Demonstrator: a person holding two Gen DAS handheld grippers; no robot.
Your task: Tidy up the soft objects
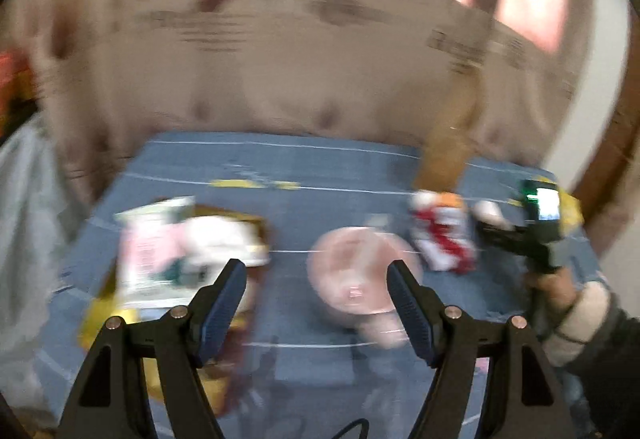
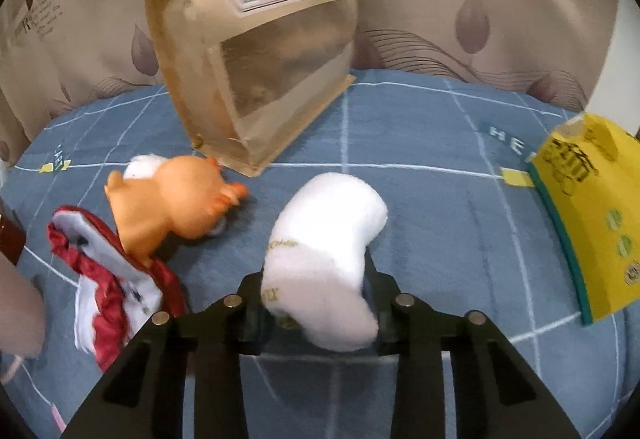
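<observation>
Right gripper (image 2: pixel 320 303) is pinching the white sock (image 2: pixel 328 255) near its cuff; its fingers have closed in from both sides and the toe end curls up and away, so the sock looks gripped rather than merely touched; it lies at the near middle of the blue bedspread (image 2: pixel 440 143), or just above it, cannot tell whether it is lifted. Left gripper (image 1: pixel 316 303) hovers with fingers (image 1: pixel 224 303) spread wide and nothing between them; that view is badly smeared, so detail is thin. Orange plush toy (image 2: pixel 176 199) lies on its side left of the sock, resting on the edge of a red-and-white garment (image 2: pixel 108 291); both are loose, probably still to be sorted. A tall kraft paper bag (image 2: pixel 260 51) stands upright at the far side, a yellow box (image 2: pixel 588 215) at the right. In the left view a pink round thing (image 1: pixel 356 275) sits ahead of the spread fingers; too blurred to name, though it may be the sorting container.
</observation>
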